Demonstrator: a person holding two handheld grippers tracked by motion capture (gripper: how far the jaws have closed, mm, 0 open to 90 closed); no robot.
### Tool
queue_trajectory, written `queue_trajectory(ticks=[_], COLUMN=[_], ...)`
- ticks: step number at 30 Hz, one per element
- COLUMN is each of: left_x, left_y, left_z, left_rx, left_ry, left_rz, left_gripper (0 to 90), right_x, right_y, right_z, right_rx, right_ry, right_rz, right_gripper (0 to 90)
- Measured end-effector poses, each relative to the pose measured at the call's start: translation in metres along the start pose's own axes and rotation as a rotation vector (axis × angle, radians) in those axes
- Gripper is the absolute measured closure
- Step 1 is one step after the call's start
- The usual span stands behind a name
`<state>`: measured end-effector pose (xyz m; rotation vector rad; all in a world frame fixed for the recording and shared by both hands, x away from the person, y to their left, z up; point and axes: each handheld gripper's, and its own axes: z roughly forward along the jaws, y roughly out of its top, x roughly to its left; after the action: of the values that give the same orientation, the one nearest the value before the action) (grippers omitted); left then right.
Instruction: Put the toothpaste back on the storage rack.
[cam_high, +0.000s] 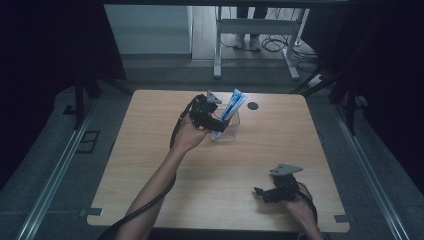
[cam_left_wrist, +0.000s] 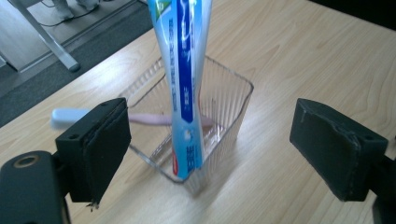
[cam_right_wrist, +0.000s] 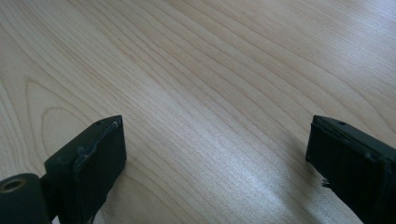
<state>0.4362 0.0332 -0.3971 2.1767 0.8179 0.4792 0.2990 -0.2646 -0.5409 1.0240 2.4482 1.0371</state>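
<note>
A clear ribbed plastic tub (cam_left_wrist: 224, 100) (cam_high: 231, 131) stands on the wooden table (cam_high: 150, 150) near its far middle. A blue and white toothpaste tube (cam_left_wrist: 184, 84) (cam_high: 231, 111) leans upright in it, and a pink toothbrush (cam_left_wrist: 140, 120) with a white head lies across the tub, sticking out over one side. My left gripper (cam_left_wrist: 212, 149) (cam_high: 216, 120) is open right beside the tub, its jaws wide apart and touching nothing. My right gripper (cam_right_wrist: 215, 158) (cam_high: 261, 192) is open low over bare wood near the front right of the table.
A small dark round hole (cam_high: 253, 105) is set in the tabletop beyond the tub. Past the far edge stand a white table frame (cam_high: 260, 30) and a person's feet (cam_high: 247, 42). Dark curtains hang at both sides.
</note>
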Motion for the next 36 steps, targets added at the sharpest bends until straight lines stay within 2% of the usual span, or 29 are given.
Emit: queue_trajectory(ticks=[8,20,36], left_x=[0.002,0.002,-0.005], left_y=[-0.018,-0.046,-0.091], left_z=[-0.008,-0.022,-0.039], left_rx=[0.017,0.014,0.025], left_ry=[-0.003,0.0,0.01], left_rz=[-0.013,-0.026,-0.046], left_gripper=[12.7,12.7,12.7], right_x=[0.0,0.001,0.003], right_y=[0.0,0.001,0.001], right_z=[0.0,0.0,0.001], right_rx=[0.003,0.001,-0.002], right_ry=[0.003,0.0,-0.002], right_rz=[-0.002,-0.001,-0.007], right_gripper=[4.7,4.7,4.7])
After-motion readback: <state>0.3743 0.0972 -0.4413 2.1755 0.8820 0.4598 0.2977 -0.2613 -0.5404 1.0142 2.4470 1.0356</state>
